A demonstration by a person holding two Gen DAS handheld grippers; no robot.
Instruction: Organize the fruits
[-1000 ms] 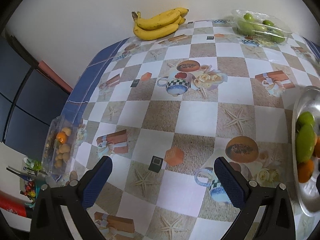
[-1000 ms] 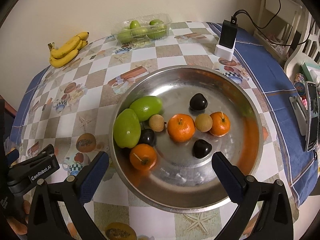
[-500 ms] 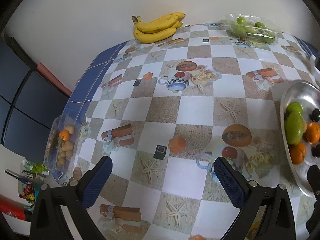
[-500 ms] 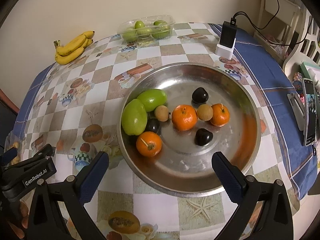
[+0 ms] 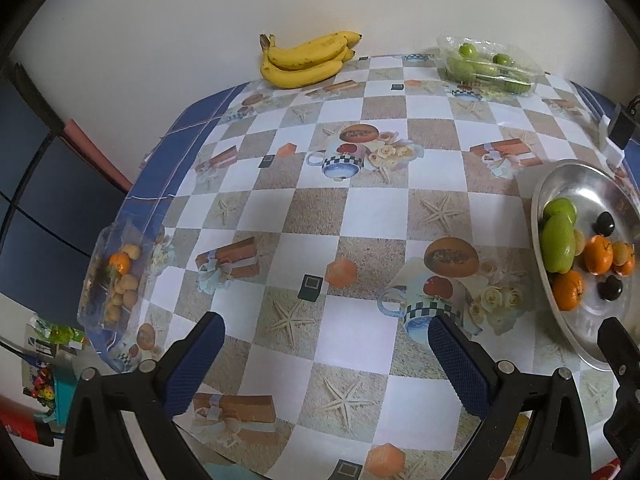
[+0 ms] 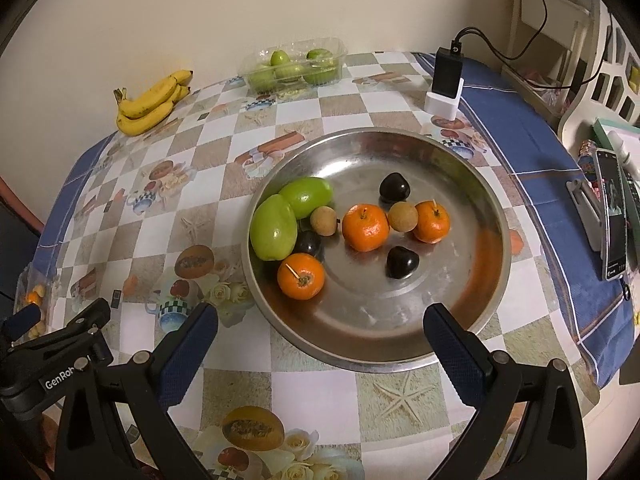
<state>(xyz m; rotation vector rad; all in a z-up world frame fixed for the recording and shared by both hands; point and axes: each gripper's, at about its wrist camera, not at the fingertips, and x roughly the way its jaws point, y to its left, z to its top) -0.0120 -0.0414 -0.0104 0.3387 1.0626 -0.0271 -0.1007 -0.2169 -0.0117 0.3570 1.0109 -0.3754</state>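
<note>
While both my claws, left (image 5: 326, 354) and right (image 6: 320, 344), hang spread and empty, checkered tablecloth (image 5: 372, 208) carries steel bowl (image 6: 472, 184), bananas (image 5: 308, 60) by cream wall (image 5: 200, 20).

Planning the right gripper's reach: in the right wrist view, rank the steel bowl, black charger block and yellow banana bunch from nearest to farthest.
1. Round steel bowl, directly ahead of the right gripper.
2. Black charger block, far right, beyond the bowl.
3. Yellow banana bunch, far left, by the wall.
</note>
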